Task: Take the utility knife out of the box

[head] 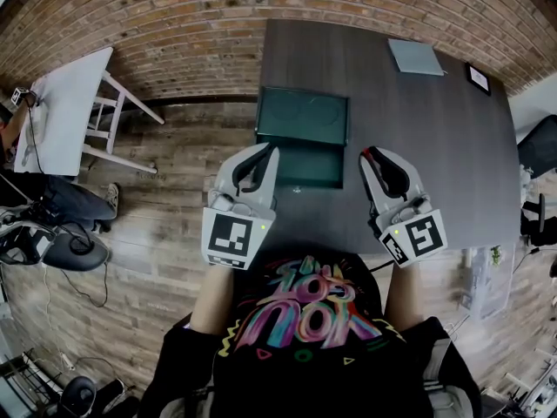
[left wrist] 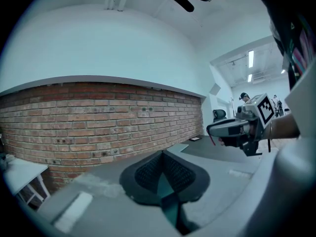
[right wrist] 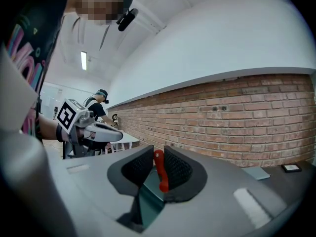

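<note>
R claw [right wrist: 158, 156] clamps red utility knife [right wrist: 160, 177], axis upright; L claw [left wrist: 162, 158] clenched, empty.

Bright, even light; strong fisheye distortion at edges.

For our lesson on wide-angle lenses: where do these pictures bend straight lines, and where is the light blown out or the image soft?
Head view: the red brick wall bows into an arc. Left gripper view: brick courses arch, corners go black, the ceiling strip lights glare white. Right gripper view: same bend; the slim red utility knife in the jaws is sharp.
</note>
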The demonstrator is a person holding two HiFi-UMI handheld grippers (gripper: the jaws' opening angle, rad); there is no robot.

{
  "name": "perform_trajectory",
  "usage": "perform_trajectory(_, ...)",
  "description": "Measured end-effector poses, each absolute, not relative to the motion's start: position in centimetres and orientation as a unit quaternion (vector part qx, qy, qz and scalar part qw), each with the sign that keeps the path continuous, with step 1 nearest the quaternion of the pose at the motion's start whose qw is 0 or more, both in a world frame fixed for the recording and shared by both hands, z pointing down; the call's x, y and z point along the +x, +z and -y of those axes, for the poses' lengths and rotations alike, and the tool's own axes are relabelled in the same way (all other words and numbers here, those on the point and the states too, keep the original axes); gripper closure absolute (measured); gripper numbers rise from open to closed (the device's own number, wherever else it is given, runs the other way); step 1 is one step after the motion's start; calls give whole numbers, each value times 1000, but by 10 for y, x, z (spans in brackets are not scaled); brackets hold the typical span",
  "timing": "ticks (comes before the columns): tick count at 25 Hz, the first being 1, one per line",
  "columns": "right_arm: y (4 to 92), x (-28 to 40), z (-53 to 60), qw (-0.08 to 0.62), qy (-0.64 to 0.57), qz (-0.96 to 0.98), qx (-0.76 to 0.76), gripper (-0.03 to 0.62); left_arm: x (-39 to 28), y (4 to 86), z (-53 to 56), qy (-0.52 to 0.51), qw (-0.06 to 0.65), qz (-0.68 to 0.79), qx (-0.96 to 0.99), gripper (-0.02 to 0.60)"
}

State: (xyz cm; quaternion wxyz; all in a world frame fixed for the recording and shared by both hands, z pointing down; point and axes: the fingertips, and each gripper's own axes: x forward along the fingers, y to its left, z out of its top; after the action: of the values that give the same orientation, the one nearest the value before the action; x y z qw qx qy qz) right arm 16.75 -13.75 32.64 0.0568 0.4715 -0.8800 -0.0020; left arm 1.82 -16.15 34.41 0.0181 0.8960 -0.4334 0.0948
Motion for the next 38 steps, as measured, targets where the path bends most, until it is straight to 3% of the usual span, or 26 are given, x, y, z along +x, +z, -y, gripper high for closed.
perform_trajectory(38, 330, 173, 144, 15, 36, 876, 480, 528, 12, 355, 167, 117, -3, 427, 897, 582)
